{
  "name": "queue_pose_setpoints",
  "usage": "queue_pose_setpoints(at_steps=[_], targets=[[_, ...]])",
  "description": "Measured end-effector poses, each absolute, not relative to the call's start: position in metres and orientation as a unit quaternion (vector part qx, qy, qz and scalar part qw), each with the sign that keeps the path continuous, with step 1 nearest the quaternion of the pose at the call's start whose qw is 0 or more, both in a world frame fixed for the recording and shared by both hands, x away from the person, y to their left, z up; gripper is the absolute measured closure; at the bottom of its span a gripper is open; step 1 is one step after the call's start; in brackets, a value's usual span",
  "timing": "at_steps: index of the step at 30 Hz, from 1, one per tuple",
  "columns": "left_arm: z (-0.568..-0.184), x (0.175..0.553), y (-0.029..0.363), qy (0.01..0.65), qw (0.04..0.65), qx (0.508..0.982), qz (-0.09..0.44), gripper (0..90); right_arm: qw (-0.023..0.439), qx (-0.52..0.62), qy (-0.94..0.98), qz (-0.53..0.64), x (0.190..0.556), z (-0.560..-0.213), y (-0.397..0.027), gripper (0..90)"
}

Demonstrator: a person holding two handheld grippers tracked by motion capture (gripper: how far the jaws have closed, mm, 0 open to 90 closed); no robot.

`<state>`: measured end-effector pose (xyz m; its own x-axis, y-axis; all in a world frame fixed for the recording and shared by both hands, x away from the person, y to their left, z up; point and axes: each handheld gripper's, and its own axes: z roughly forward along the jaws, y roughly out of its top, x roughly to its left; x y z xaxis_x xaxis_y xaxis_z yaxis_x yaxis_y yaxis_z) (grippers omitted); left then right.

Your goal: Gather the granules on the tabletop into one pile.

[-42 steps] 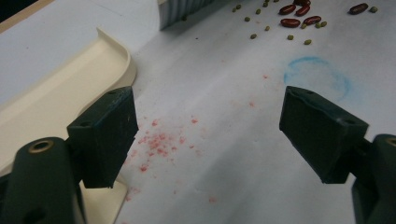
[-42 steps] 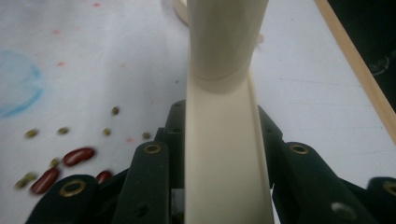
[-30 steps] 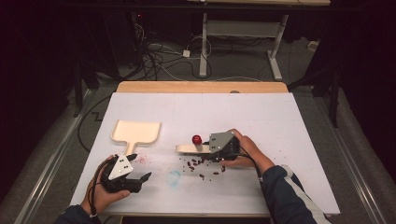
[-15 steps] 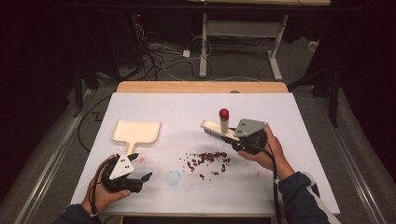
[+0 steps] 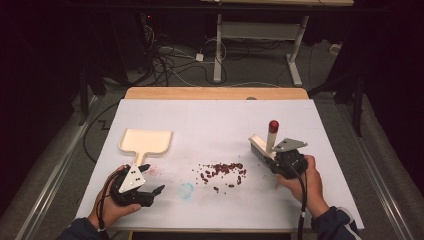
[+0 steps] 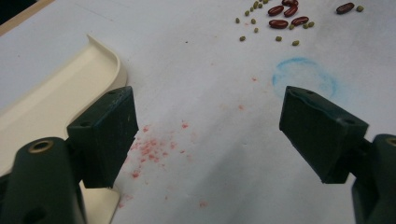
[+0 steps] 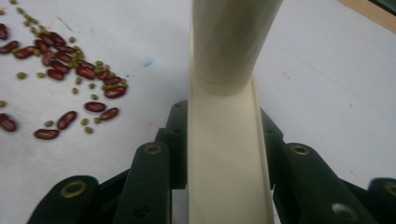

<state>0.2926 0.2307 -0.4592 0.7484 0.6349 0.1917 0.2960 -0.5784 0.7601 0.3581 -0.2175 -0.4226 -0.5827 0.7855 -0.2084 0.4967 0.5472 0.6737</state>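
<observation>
A white sheet is covering the worktop, with a strip of bare wood showing along its far edge; beyond it a grey floor is lying in dim light, with a tangle of cables trailing across it; a pale desk frame is standing farther back on two legs; darkness is closing in on both sides.

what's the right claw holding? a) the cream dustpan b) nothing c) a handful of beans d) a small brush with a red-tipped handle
d: the right claw is clamped on the brush, whose cream body sits between its jaws in the right gripper view, while the dustpan lies on the table by the left claw.
</observation>
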Motion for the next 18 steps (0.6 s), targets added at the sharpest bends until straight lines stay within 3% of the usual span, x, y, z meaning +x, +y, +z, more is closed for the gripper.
queue_pose_setpoints(at_steps=[18], targets=[[-0.46, 0.294, 0.229, 0.27, 0.371, 0.861, 0.222, 18.7, 0.262, 0.349, 0.844, 0.311, 0.342, -0.434, -0.135, 67.7]])
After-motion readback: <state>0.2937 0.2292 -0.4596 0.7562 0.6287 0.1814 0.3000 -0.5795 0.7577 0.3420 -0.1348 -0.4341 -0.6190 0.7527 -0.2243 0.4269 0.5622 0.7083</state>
